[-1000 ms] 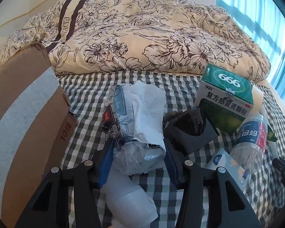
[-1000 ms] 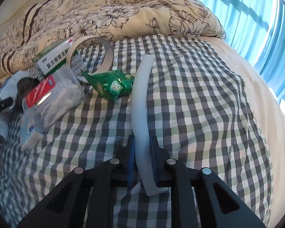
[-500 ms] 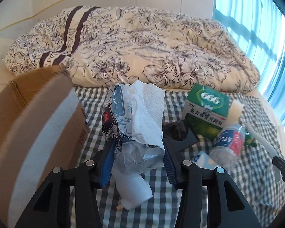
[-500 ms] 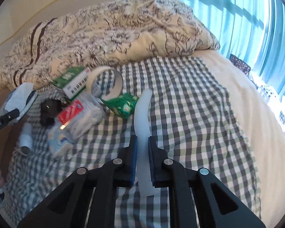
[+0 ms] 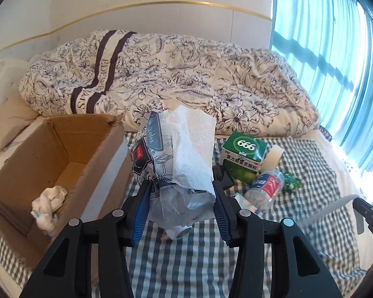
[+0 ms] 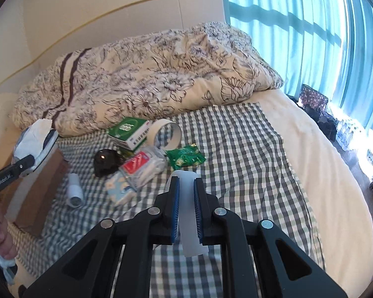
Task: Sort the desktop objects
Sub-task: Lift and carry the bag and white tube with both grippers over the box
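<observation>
My left gripper (image 5: 181, 186) is shut on a tissue pack (image 5: 161, 154) with a white tissue sticking out, held up in the air above the checked cloth (image 5: 310, 168) beside an open cardboard box (image 5: 69, 154). My right gripper (image 6: 186, 183) is shut on a pale white strip (image 6: 188, 223), lifted off the cloth. On the cloth lie a green medicine box (image 6: 129, 134), a tape roll (image 6: 166, 134), a green sachet (image 6: 185, 157), a crushed bottle with a red label (image 6: 144, 165), a black object (image 6: 105, 161) and a small white bottle (image 6: 74, 190).
A crumpled white wad (image 5: 49, 203) lies inside the box. A floral quilt (image 5: 174, 79) is heaped behind the cloth. Blue curtains (image 6: 310, 24) hang on the right. A person's hand (image 6: 0, 243) holds the left gripper's handle. A small tissue packet (image 6: 119, 188) lies by the bottle.
Both grippers have risen and pulled back from the cloth with their loads. The white strip has left the cloth, and the inside of the cardboard box has come into the left view.
</observation>
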### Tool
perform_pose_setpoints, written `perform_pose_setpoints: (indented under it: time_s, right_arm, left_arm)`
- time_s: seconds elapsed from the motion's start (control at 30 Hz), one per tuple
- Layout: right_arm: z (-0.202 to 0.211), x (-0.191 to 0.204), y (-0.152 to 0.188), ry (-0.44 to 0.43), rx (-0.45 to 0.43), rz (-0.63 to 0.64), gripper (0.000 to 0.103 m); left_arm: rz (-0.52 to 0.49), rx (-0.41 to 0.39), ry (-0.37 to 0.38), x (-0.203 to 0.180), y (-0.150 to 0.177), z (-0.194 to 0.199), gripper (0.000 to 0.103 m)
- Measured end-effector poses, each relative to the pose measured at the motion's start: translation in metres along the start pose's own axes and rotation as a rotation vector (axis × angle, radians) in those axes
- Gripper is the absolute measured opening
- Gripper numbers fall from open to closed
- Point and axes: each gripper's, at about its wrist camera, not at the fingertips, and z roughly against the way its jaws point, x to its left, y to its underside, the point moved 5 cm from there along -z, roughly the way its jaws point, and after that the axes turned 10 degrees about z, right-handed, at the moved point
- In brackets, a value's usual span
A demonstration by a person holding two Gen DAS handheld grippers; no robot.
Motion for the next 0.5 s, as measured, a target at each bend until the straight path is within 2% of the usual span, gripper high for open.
perform_pose_setpoints:
  time_s: [0.5]
  right_arm:
    - [0.098, 0.035, -0.020, -0.030, -0.136, 0.037, 0.011]
  left_arm:
    - [0.016, -0.104, 0.043, 0.011, -0.006, 0.108, 0.049]
